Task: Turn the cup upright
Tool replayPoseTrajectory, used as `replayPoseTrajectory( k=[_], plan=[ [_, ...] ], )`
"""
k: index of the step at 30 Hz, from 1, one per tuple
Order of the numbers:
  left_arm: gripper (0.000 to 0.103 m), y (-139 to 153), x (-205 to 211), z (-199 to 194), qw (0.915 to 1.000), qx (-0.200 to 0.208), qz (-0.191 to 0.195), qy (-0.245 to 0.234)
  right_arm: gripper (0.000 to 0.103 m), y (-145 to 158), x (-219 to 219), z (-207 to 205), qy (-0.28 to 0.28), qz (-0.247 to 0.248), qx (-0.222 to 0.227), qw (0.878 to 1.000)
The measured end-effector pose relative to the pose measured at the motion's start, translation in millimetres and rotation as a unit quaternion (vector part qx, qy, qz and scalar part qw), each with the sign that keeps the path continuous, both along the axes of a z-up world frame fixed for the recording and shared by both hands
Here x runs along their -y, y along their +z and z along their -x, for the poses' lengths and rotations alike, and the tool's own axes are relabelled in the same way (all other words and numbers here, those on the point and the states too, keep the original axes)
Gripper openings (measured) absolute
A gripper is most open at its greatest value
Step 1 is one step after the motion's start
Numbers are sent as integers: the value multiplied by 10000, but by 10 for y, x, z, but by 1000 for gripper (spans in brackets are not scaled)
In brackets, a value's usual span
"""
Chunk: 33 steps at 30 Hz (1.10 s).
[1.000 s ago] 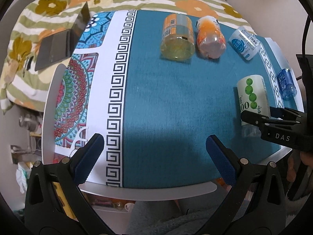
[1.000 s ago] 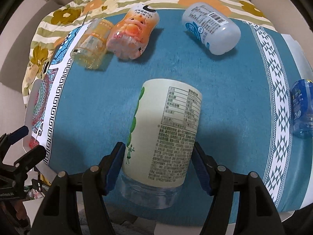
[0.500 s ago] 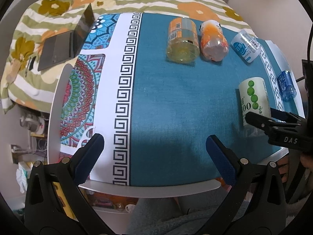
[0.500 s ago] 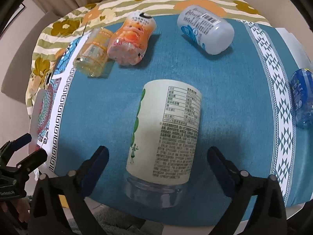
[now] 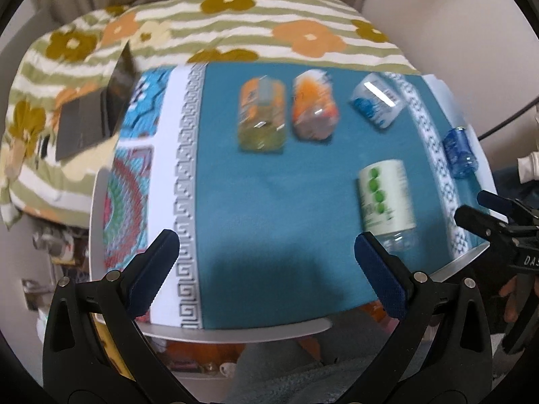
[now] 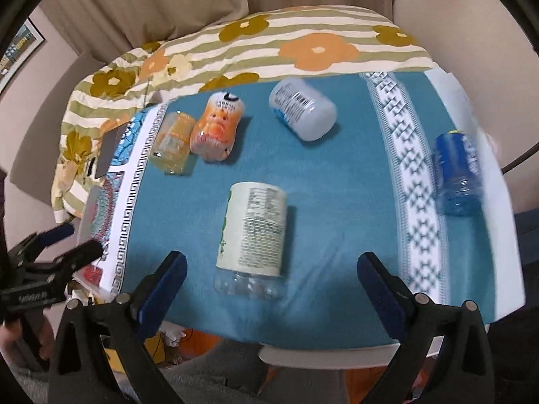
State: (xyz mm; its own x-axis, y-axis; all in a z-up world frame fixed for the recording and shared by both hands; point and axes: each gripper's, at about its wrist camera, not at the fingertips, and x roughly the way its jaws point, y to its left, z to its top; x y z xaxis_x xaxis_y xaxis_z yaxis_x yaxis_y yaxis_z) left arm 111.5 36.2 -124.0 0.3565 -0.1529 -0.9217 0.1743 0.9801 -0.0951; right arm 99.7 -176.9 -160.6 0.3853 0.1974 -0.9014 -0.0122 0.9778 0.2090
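Step in hand: pre-grasp. Right tongs (image 6: pixel 269 279) and left tongs (image 5: pixel 266 262) gape wide, empty. Green-dotted white-labelled clear plastic cup (image 6: pixel 252 232) lies sideways at 12 o'clock on the teal-clothed worktop (image 6: pixel 337 202). Next: straddle, clamp, rotate upright.

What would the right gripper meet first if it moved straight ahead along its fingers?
Probably the green-dotted cup lying on its side: its clear end faces the open right gripper, slightly left of centre. Depth is uncertain.

A matt woven cloth (image 6: pixel 337 181) is covering the bench; the cup (image 6: pixel 254 232) is showing clear glossy plastic under a paper label.
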Motion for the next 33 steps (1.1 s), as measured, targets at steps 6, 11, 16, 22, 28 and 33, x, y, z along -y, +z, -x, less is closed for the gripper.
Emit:
replayPoseTrajectory(
  k=[6,11,16,22,28,33],
  plan=[
    [103,51,603,-203,9993,-162,-234,-253,101,136,388,31,115,405,168,9990],
    [103,-95,1037,-391,9978,-605,-226,-167,101,100,636,-23,395,710,284,9963],
    [103,-355,1327,-545,9937,-1043,-399,-8,101,-51,847,-163,750,471,257,9957],
    [103,-687,1497,-688,9860,-1581,-493,217,101,-260,965,-291,1204,348,149,9920],
    [102,-896,1616,-773,9794,-1919,-555,298,101,-416,1015,-356,1562,163,106,9875],
    [90,-1019,1671,-806,9746,-2151,-539,319,101,-514,1046,-401,1641,-67,20,9864]
  ],
)
